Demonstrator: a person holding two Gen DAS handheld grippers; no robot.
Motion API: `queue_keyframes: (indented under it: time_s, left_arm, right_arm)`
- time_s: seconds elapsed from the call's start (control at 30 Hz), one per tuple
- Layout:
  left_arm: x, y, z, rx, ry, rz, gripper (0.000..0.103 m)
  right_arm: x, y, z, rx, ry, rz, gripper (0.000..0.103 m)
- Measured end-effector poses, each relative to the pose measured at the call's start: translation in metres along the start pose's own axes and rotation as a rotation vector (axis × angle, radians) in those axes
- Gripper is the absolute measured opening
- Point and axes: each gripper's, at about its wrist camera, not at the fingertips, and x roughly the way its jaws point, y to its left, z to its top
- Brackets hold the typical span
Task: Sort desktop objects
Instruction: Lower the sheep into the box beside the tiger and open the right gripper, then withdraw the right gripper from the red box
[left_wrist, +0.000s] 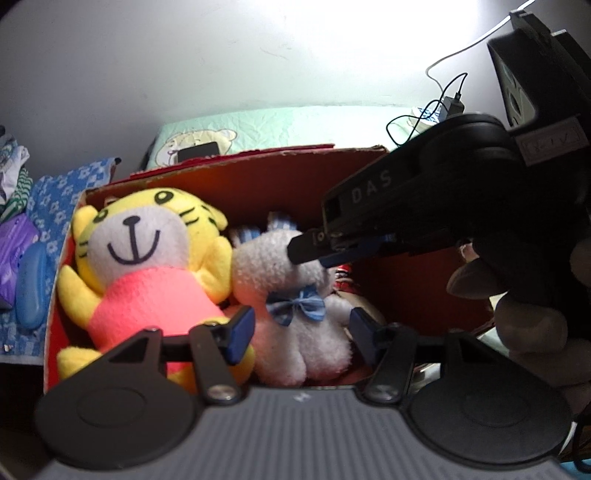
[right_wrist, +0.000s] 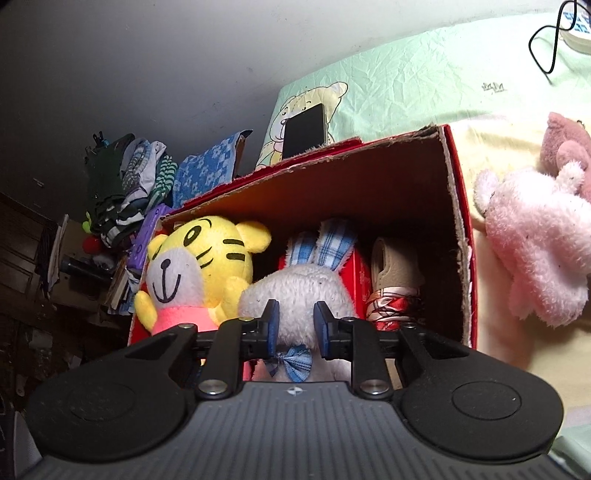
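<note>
A pale wall (left_wrist: 184, 66) rose behind a bed spread with a mint-green quilt (right_wrist: 424, 74), on which a dark phone (right_wrist: 304, 129) lay over a printed bear. On the bed stood a red cardboard box (right_wrist: 456, 206) with its top open, and in it lay the toys. A yellow tiger doll (left_wrist: 147, 266) in a pink shirt lay along the box's left side, head toward the far wall and feet toward the near edge, face up. Just beside it on the right, touching it, lay a white rabbit doll (left_wrist: 295, 295) with blue checked ears and a blue bow at its neck; its long axis ran the same way, ears toward the far wall, legs toward the near edge. To the right of the rabbit, in the box, stood a tan bundle bound in red patterned cloth (right_wrist: 391, 295). The left gripper (left_wrist: 301, 334) hung over the rabbit's body with its blue pads apart on either side of it, not pressing. The right gripper (right_wrist: 297, 326), seen in the left view reaching in from the right, had its jaws drawn in on the rabbit's head, the pads pressing into the fur. Outside the box, on the yellow blanket (right_wrist: 498, 147) to the right, lay a pink fluffy toy (right_wrist: 535, 251). To the left, a blue flowered cloth (left_wrist: 55, 199) and folded clothes (right_wrist: 140, 177) were piled.
</note>
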Motion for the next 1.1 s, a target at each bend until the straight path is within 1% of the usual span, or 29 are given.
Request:
queue_keyframes:
  time_s: [0.1, 0.13, 0.23, 0.33, 0.37, 0.47, 0.67, 0.83, 0.93, 1.1]
  left_arm:
    - [0.0, 0.004, 0.002, -0.021, 0.006, 0.003, 0.061]
    - [0.0, 0.005, 0.002, -0.026, 0.012, 0.004, 0.061]
    - [0.003, 0.004, 0.004, -0.027, 0.023, 0.02, 0.062]
    - [0.005, 0.002, 0.005, -0.024, 0.03, 0.032, 0.064]
    - [0.006, 0.002, 0.005, -0.023, 0.032, 0.036, 0.064]
    - [0.01, 0.001, 0.006, -0.025, 0.047, 0.053, 0.065]
    - [0.015, -0.002, 0.008, -0.024, 0.059, 0.077, 0.066]
    - [0.018, -0.005, 0.008, -0.015, 0.066, 0.089, 0.072]
    - [0.018, -0.007, 0.008, -0.016, 0.072, 0.088, 0.075]
    - [0.018, -0.009, 0.008, -0.018, 0.08, 0.087, 0.078]
  right_arm:
    - [0.007, -0.005, -0.004, 0.053, 0.044, 0.058, 0.024]
    - [0.009, -0.005, -0.006, 0.057, 0.048, 0.064, 0.024]
    - [0.003, -0.007, -0.004, 0.052, 0.015, 0.055, 0.025]
    - [-0.003, -0.01, -0.003, 0.052, 0.014, 0.063, 0.027]
    - [-0.005, -0.01, -0.004, 0.049, 0.011, 0.062, 0.029]
    - [-0.011, -0.009, -0.005, 0.042, -0.008, 0.055, 0.034]
    - [-0.02, -0.008, -0.006, 0.032, -0.042, 0.037, 0.033]
    - [-0.023, -0.002, -0.009, -0.013, -0.064, -0.012, 0.031]
    - [-0.026, -0.001, -0.012, -0.033, -0.077, -0.023, 0.031]
    - [-0.029, 0.0, -0.016, -0.051, -0.106, -0.034, 0.03]
